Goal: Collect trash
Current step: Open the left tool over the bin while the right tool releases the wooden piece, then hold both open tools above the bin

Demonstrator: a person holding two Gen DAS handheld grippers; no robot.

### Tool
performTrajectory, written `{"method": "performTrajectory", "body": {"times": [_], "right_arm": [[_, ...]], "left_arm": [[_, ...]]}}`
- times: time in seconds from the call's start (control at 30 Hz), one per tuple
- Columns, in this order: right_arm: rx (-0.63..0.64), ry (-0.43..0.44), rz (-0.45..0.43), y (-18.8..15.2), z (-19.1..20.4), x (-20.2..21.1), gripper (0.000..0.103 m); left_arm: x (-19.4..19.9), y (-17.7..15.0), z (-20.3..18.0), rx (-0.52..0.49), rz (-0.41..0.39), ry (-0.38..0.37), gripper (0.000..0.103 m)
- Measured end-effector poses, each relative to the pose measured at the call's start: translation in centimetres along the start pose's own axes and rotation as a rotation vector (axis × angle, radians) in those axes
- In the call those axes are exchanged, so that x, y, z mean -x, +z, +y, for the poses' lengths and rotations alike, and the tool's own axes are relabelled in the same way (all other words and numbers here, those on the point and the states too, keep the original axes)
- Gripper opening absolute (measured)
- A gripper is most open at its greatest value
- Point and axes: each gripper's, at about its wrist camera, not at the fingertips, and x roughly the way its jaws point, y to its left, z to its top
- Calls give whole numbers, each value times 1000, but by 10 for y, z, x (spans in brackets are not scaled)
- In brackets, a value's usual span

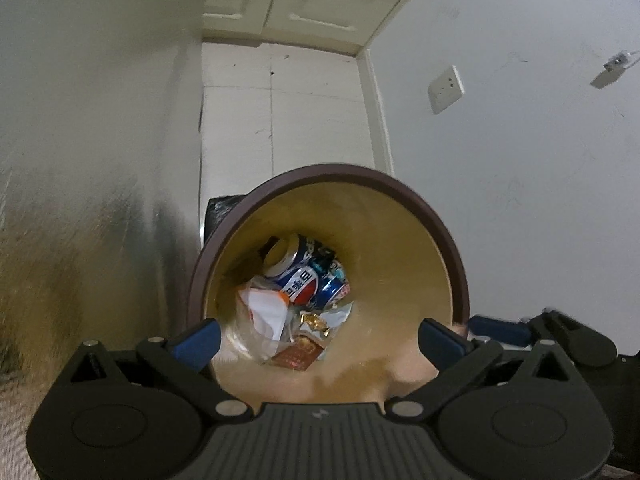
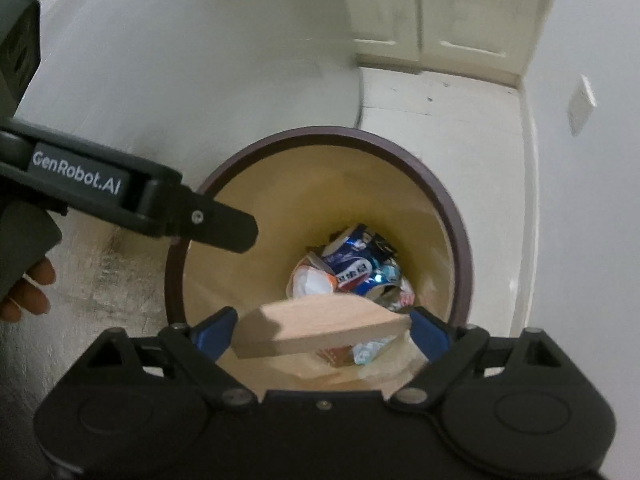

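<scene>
- While both grippers point down into it, the round bin with a dark brown rim and tan inner wall [image 1: 432,248] [image 2: 400,184] stands on the pale floor [image 2: 440,96] beside a white wall, with cream cabinet doors [image 2: 460,20] at the far end.
- The right gripper [image 2: 322,328] has its blue-padded jaws spread wide, and a flat pale wooden block [image 2: 320,330] lies across the gap between them, over the near part of the bin's mouth; its right end reaches the right pad, while its left end looks just short of the left pad, so whether the block is actually clamped cannot be told.
- The left gripper [image 1: 318,338] is wide open with nothing between its blue pads, and hangs over the near edge of the bin.
- Seen from the right wrist, the left gripper's black body marked "GenRobot.AI" [image 2: 120,196] reaches in from the left above the bin's left rim, with a hand [image 2: 28,288] behind it.
- At the bottom of the bin lie crushed blue, red and white drink cans [image 1: 304,276] [image 2: 356,268], crumpled white paper with an orange edge [image 1: 264,304] [image 2: 312,280], a gold foil wrapper [image 1: 316,322] and a small red carton [image 1: 298,354].
- A white wall socket plate [image 1: 446,90] sits on the right wall.
</scene>
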Motion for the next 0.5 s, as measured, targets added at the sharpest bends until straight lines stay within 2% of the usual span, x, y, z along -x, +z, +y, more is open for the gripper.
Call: {"method": "performTrajectory", "body": {"times": [0.1, 0.5], "right_arm": [[33, -14, 13, -3, 2, -1, 103], [26, -40, 17, -9, -8, 23, 103]], "left_arm": [[0, -5, 1, 12, 6, 17, 103], [6, -23, -1, -25, 25, 101, 103]]}}
